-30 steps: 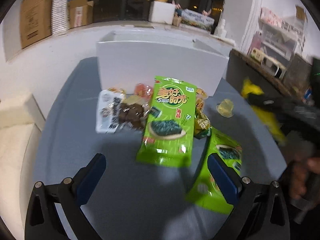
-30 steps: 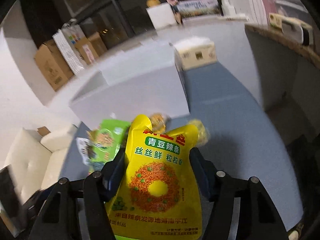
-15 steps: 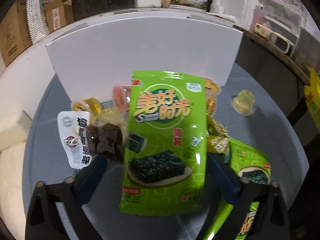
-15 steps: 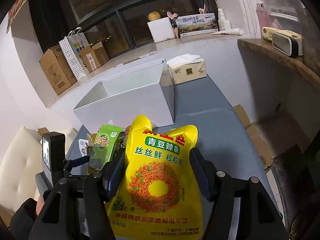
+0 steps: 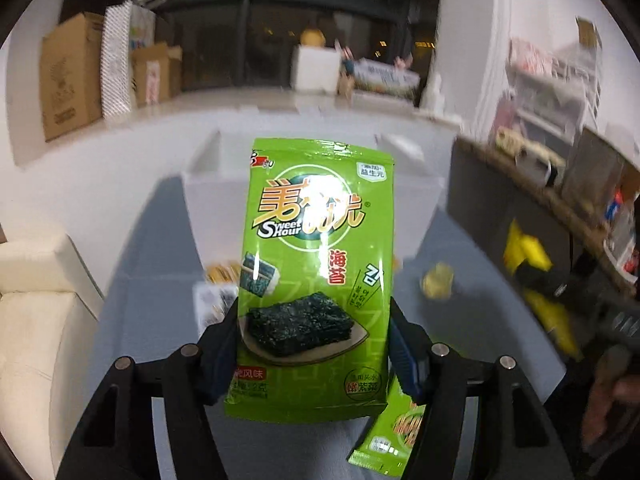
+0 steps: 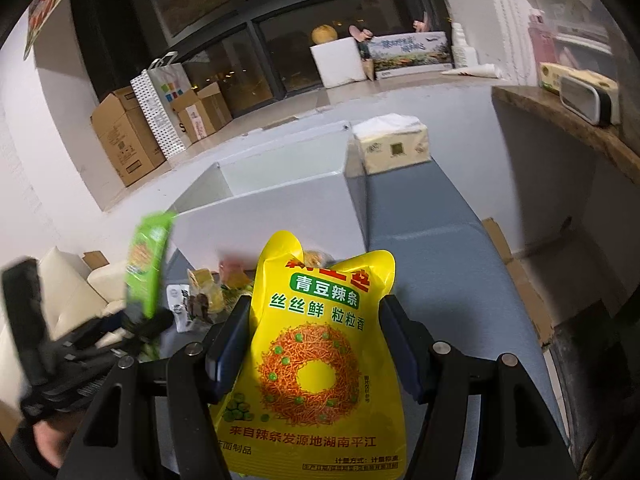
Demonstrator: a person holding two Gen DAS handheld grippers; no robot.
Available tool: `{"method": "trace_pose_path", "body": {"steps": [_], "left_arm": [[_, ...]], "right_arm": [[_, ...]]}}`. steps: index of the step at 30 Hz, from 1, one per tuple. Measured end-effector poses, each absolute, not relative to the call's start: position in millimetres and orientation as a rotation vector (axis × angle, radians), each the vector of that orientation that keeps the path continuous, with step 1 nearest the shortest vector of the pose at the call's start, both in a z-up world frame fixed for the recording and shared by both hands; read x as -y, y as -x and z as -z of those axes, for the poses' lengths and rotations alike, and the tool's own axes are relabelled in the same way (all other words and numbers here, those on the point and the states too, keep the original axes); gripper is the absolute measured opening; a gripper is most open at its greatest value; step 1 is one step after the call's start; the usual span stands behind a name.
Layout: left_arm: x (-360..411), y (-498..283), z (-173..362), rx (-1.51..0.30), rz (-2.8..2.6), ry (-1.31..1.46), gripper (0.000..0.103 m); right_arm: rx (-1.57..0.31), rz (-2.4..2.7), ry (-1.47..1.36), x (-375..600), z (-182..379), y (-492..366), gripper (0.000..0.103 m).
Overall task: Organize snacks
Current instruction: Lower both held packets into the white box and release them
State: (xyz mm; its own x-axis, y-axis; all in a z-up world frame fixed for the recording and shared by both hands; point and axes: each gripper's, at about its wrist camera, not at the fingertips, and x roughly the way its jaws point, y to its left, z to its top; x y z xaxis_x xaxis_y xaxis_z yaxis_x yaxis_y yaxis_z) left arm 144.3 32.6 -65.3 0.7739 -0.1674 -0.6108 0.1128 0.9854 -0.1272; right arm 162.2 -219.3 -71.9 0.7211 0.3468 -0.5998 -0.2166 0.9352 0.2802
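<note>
The work surface is a blue-grey table (image 6: 436, 216) set against a white wall, with dark windows and cardboard boxes (image 6: 124, 136) on the ledge behind it. A white open-topped box (image 6: 276, 204) stands at the far side of the table, and a tissue pack (image 6: 394, 146) sits just beside its right end.

Your left gripper (image 5: 312, 350) is closed on the lower part of a green seaweed packet (image 5: 316, 264). The packet stands upright between the blue pads, lifted clear of the table, in front of the white box. In the right wrist view the same packet appears edge-on and blurred at the left.

Your right gripper (image 6: 314, 346) is closed on a yellow snack bag (image 6: 320, 344), also held upright off the table, with the box beyond it.

On the table in front of the box lies a loose pile of small snacks (image 6: 204, 296). A second green packet (image 5: 394, 432) lies flat below the left gripper, and a small yellow jelly cup (image 5: 438, 282) sits apart to the right. The left wrist view is motion-blurred; finer detail cannot be read.
</note>
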Motion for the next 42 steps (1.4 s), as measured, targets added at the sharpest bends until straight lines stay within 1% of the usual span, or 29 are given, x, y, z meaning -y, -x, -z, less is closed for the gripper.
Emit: {"method": "trace_pose_path", "body": {"steps": [5, 10, 14, 17, 18, 19, 20, 21, 22, 25, 29, 36, 37, 38, 42], "left_arm": [[-41, -175, 22, -0.599, 0.141, 0.113, 0.07], [-49, -236, -9, -0.579, 0.147, 0.105, 0.07], [-52, -292, -22, -0.594, 0.137, 0.093, 0.07], [-61, -325, -16, -0.647, 0.112, 0.104, 0.071], [-62, -332, -15, -0.651, 0.101, 0.094, 0.073], [-62, -340, -12, -0.654, 0.095, 0.08, 0.075], [-62, -347, -8, -0.668, 0.078, 0.066, 0.079], [-61, -351, -3, -0.687, 0.071, 0.052, 0.093], [-60, -357, 4, -0.704, 0.073, 0.035, 0.103], [-59, -359, 21, -0.728, 0.086, 0.009, 0.103], [-64, -353, 35, -0.748, 0.085, 0.041, 0.103], [-60, -330, 31, -0.736, 0.095, 0.025, 0.103], [-60, -325, 29, -0.733, 0.098, 0.021, 0.103], [-58, -317, 25, -0.724, 0.102, 0.012, 0.103], [-55, -284, 11, -0.687, 0.099, -0.011, 0.103]], "right_arm": [[-0.633, -0.37, -0.162, 198, 40, -195, 0.068], [-0.612, -0.429, -0.199, 180, 6, -267, 0.068], [-0.636, -0.438, -0.218, 163, -2, -330, 0.068], [-0.673, -0.389, -0.202, 155, 1, -366, 0.068], [-0.678, -0.402, -0.215, 155, 3, -375, 0.068], [-0.687, -0.402, -0.226, 154, 5, -384, 0.071], [-0.701, -0.388, -0.227, 152, 8, -392, 0.081], [-0.707, -0.386, -0.223, 151, 10, -395, 0.088], [-0.699, -0.365, -0.206, 150, 11, -398, 0.091], [-0.697, -0.34, -0.161, 152, 13, -401, 0.091], [-0.744, -0.37, -0.244, 165, 17, -396, 0.091], [-0.719, -0.369, -0.236, 171, 13, -371, 0.091], [-0.724, -0.374, -0.247, 173, 12, -366, 0.094], [-0.73, -0.378, -0.255, 174, 11, -362, 0.1], [-0.687, -0.391, -0.22, 176, -2, -329, 0.101]]}}
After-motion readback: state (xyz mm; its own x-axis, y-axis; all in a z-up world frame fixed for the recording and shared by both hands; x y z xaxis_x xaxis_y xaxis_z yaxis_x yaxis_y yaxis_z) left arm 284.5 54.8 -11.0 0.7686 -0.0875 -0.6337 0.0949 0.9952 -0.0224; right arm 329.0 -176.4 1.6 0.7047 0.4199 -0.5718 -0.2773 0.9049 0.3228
